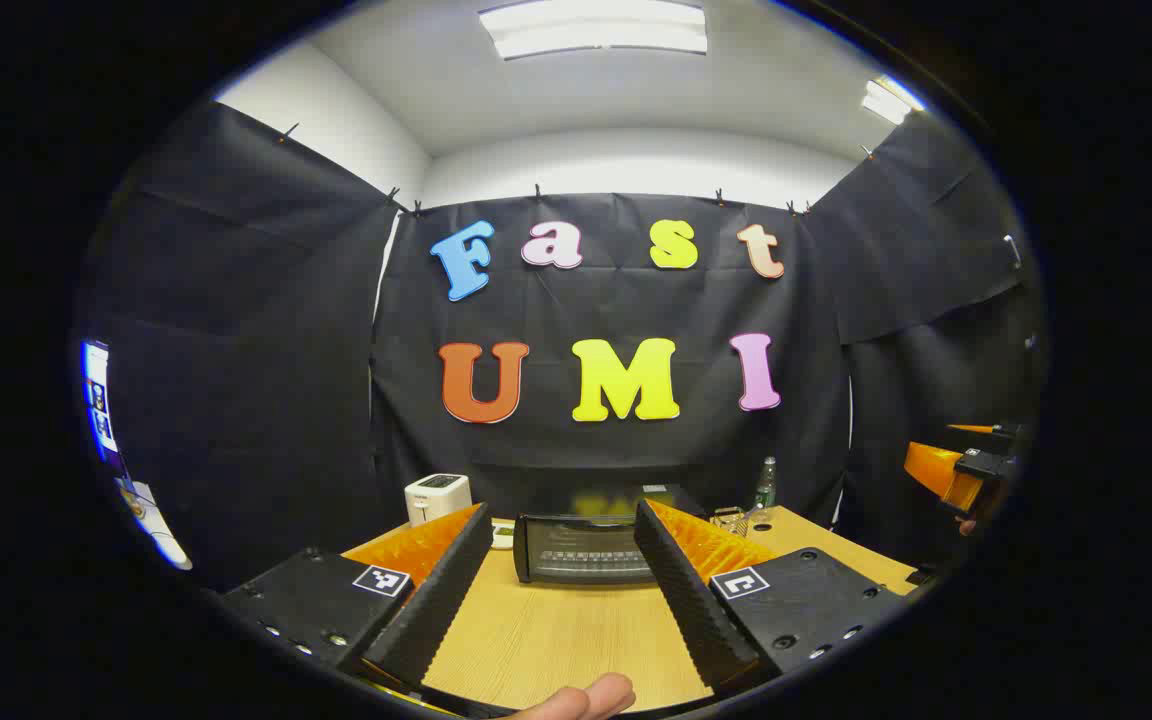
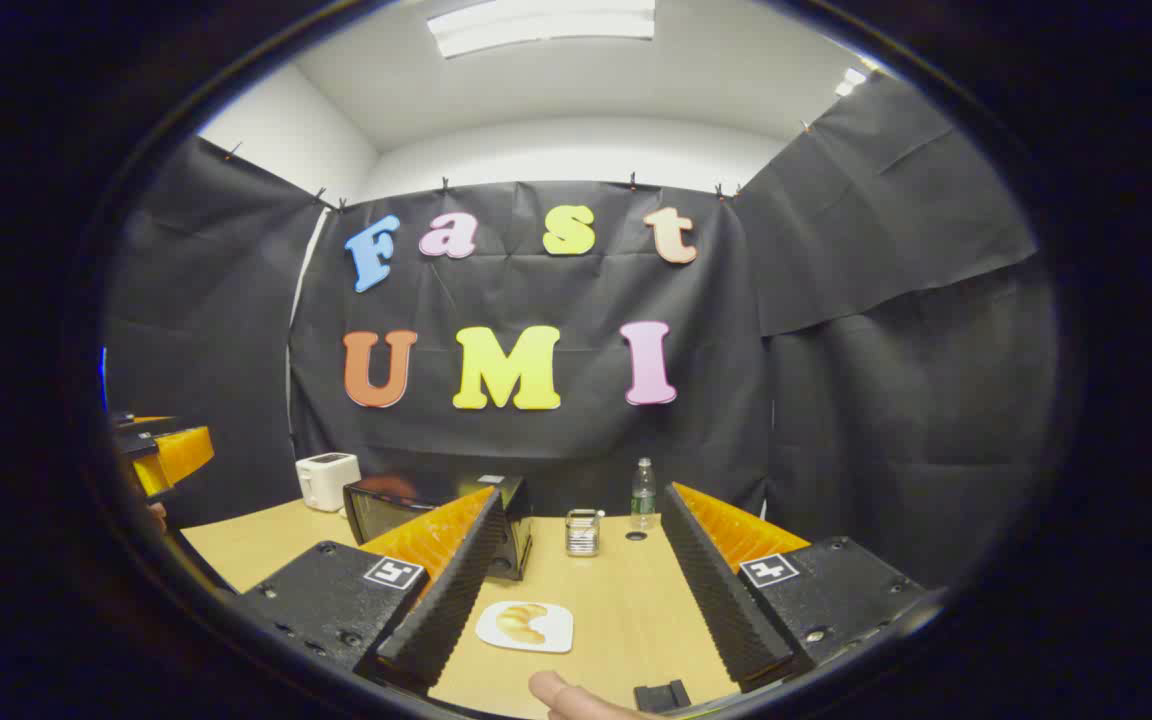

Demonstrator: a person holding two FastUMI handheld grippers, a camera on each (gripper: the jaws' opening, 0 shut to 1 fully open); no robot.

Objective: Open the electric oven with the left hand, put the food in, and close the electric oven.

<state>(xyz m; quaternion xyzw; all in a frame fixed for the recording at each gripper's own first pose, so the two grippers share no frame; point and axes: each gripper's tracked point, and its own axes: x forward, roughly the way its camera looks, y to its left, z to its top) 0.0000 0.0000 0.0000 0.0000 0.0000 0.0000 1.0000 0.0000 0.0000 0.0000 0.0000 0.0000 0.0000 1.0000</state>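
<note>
A white toaster [image 2: 327, 479] stands at the wooden counter's [image 2: 626, 600] back left. A metal rack [image 2: 584, 532] sits just beside a clear plastic bottle [image 2: 643, 495] farther right.

Your black electric oven [image 1: 581, 548] is sitting at twelve o'clock on the table [image 1: 556, 640], door shut. The golden pastry [image 2: 523, 622] is lying on a white plate [image 2: 551, 638], five o'clock of it.

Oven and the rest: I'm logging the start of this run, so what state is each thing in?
Oven: door closed, upright on the table.
Food: on a white plate, on the table, untouched.
Left gripper: open, empty.
Right gripper: open, empty.
Bottle: upright, capped.
</note>
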